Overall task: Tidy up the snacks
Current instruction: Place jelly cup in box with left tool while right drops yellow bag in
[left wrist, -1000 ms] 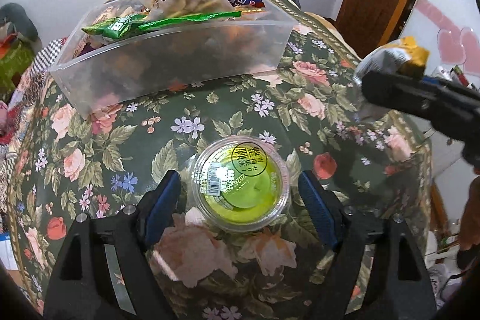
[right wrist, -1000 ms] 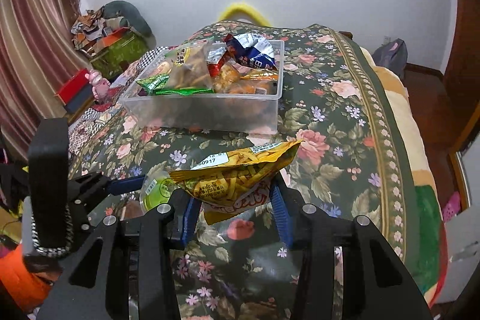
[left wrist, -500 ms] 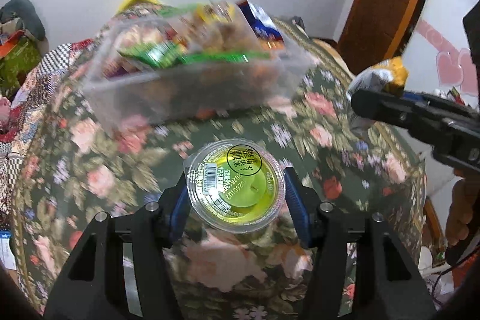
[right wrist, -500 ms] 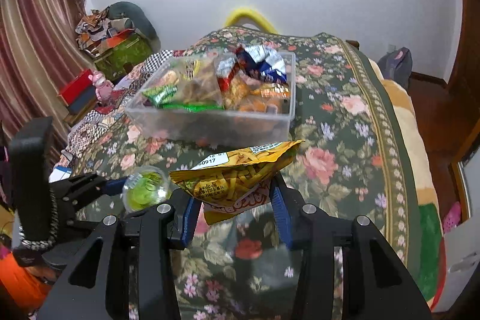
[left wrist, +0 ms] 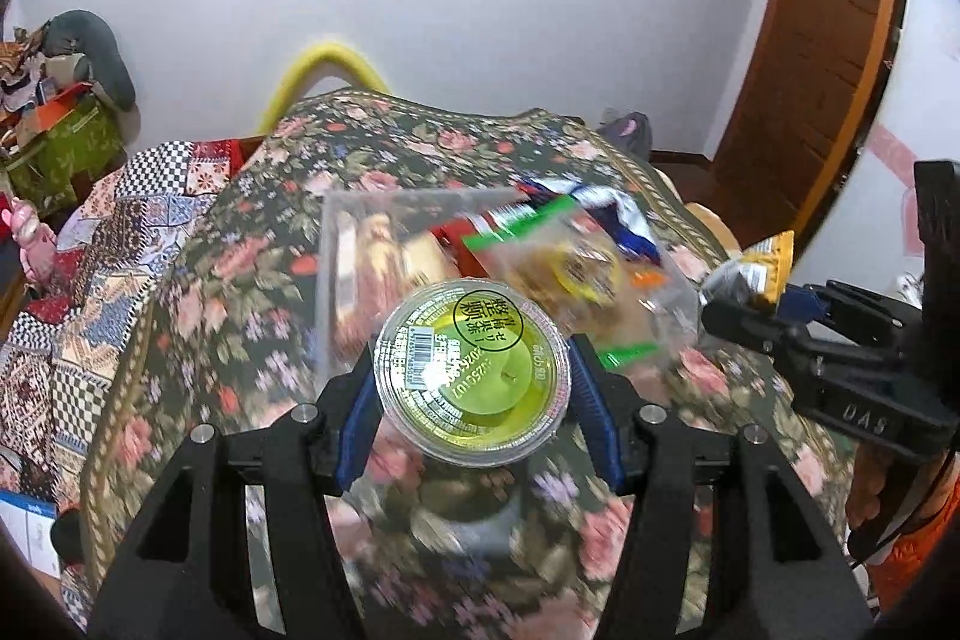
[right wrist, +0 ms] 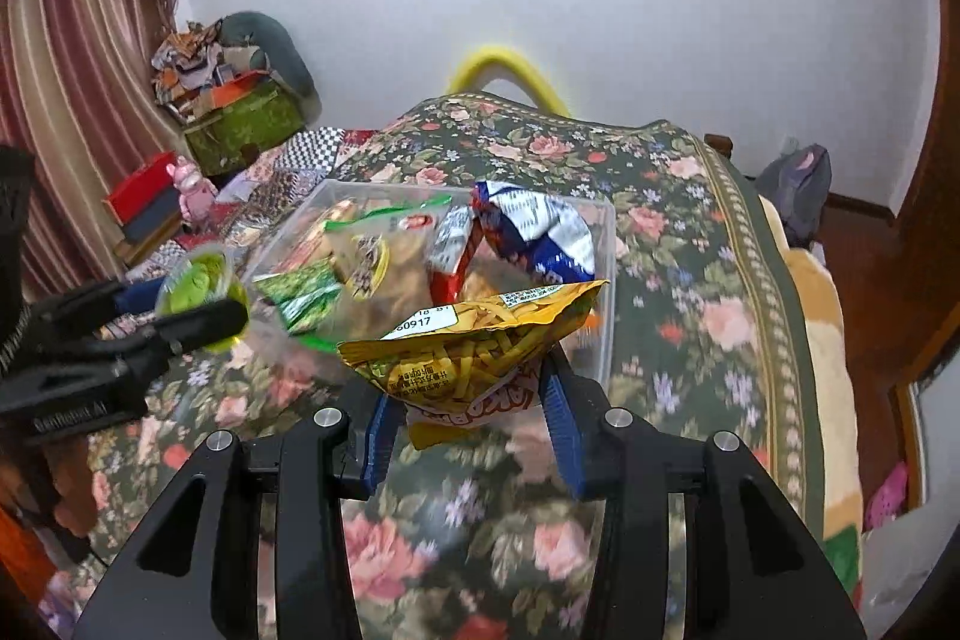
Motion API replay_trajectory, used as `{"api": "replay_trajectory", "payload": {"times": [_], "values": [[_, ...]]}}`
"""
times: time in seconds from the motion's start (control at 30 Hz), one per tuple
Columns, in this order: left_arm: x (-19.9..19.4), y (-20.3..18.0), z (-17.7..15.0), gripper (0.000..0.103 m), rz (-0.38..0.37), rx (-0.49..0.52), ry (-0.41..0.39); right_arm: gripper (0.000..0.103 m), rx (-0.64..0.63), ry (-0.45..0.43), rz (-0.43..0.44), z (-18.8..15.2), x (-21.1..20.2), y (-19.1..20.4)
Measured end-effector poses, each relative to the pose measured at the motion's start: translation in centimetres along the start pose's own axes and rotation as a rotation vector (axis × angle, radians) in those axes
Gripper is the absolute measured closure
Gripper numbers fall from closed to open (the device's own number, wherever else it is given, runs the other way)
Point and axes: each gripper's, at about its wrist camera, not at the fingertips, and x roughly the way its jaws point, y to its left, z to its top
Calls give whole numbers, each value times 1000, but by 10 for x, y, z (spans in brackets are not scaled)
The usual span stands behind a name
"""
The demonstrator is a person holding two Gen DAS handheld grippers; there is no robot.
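Note:
My left gripper (left wrist: 471, 385) is shut on a green jelly cup (left wrist: 472, 370) and holds it in the air just in front of the clear snack bin (left wrist: 329, 280). The cup also shows in the right wrist view (right wrist: 201, 286). My right gripper (right wrist: 467, 397) is shut on a yellow bag of fries snacks (right wrist: 474, 340), lifted near the bin's (right wrist: 606, 322) front right corner. The bin sits on the floral bed and holds several snack packets, among them a blue-white bag (right wrist: 540, 229) and a green packet (right wrist: 303, 295).
The floral bedspread (right wrist: 708, 280) covers the bed. A patchwork blanket (left wrist: 72, 280) lies at the left. Boxes and clothes (right wrist: 234, 100) pile up by the far left wall. A wooden door (left wrist: 822, 40) stands at the right. A yellow hoop (right wrist: 504, 70) rises behind the bed.
My left gripper closed on the jelly cup and lifted it off the bed toward the bin. My right gripper carried the fries bag forward, closer to the bin.

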Motion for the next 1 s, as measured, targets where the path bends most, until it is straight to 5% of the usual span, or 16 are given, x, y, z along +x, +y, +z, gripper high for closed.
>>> {"api": "replay_trajectory", "payload": {"times": [0.57,0.73,1.0], "values": [[68,16,31,44,44,-8,45,59,22,47,-37,19,55,-5],[69,18,28,31,71,-2,51,37,33,55,-50,15,52,-11],[39,13,21,30,63,14,11,35,31,34,-33,10,29,-13]]}}
